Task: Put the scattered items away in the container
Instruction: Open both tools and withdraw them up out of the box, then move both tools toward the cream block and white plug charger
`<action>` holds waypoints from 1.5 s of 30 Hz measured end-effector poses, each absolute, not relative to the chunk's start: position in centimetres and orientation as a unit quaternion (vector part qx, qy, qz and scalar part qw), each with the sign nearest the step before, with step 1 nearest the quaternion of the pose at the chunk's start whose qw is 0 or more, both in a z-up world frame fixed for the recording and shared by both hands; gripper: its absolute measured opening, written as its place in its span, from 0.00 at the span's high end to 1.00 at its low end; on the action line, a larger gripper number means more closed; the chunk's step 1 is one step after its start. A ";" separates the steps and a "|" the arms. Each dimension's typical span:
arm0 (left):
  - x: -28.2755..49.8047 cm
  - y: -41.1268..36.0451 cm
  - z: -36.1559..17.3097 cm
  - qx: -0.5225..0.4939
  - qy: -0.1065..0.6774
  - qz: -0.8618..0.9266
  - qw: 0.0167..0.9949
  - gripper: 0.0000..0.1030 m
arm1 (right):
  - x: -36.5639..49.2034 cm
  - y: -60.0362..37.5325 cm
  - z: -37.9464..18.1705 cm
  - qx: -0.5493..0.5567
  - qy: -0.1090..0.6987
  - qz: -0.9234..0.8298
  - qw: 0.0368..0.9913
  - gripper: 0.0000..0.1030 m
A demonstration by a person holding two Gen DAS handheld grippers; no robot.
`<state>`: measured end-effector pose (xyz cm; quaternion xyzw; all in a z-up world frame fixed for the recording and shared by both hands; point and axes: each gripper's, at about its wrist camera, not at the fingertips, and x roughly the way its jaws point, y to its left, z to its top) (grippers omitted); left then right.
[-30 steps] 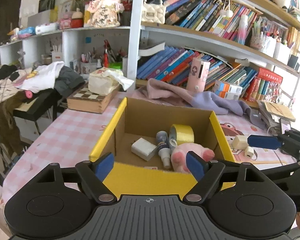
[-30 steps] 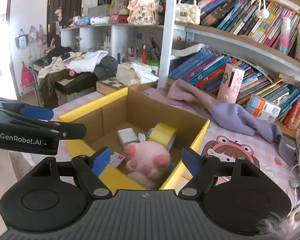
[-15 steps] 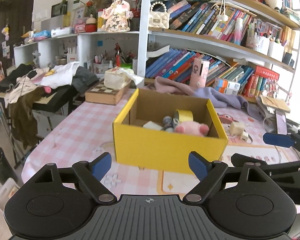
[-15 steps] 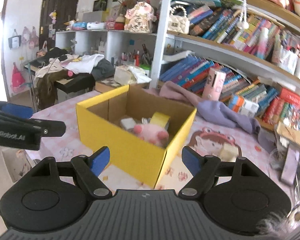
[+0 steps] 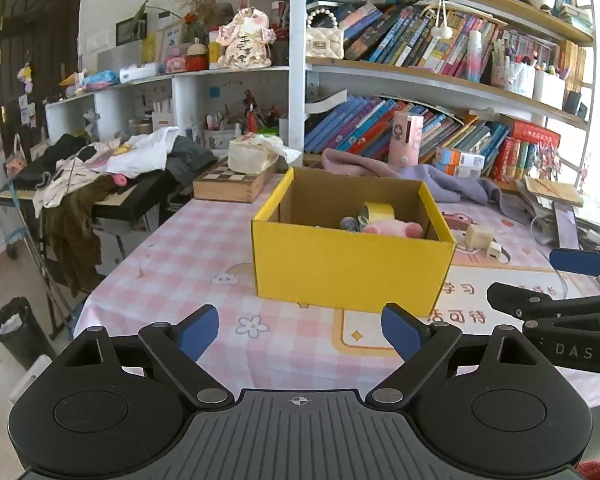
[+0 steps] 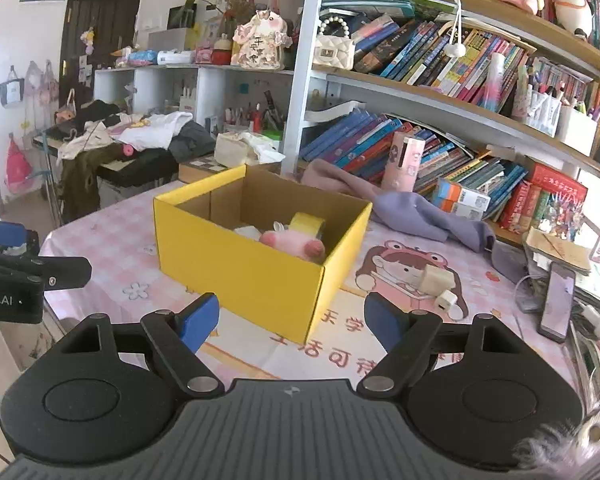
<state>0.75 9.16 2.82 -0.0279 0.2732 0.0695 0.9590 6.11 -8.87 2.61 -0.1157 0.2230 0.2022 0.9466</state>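
A yellow cardboard box [image 5: 352,268] stands on the pink checked table; it also shows in the right wrist view [image 6: 244,272]. Inside it lie a pink plush toy [image 5: 392,227] [image 6: 292,242], a yellow tape roll [image 5: 378,211] [image 6: 307,224] and other small items, partly hidden by the box wall. My left gripper [image 5: 300,330] is open and empty, well back from the box front. My right gripper [image 6: 292,320] is open and empty, back from the box's near corner. A cream block [image 6: 436,278] and a small white charger [image 6: 446,301] lie on the table right of the box.
A purple cloth [image 6: 412,208] lies behind the box below the bookshelves [image 6: 440,68]. A wooden chess box [image 5: 230,188] with a tissue pack sits at the back left. A phone [image 6: 558,300] and papers lie at the right edge. Clothes cover a stand [image 5: 100,168] at left.
Both grippers have pulled back and away from the box, which now looks smaller and farther. Both stay open and empty. The box contents have not moved.
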 end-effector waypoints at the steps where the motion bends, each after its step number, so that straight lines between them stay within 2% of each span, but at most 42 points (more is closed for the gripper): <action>1: 0.7 9.0 2.8 -0.028 0.274 0.066 0.959 0.12 | 5.8 -9.0 2.5 -0.116 0.225 0.201 0.946 0.22; 34: 0.9 5.8 1.7 -0.001 0.305 0.021 0.952 0.11 | 3.8 -12.6 1.7 -0.107 0.254 0.160 0.948 0.17; 45: 1.2 4.5 0.5 0.005 0.341 -0.001 0.940 0.10 | 3.2 -13.6 1.0 -0.108 0.276 0.155 0.943 0.15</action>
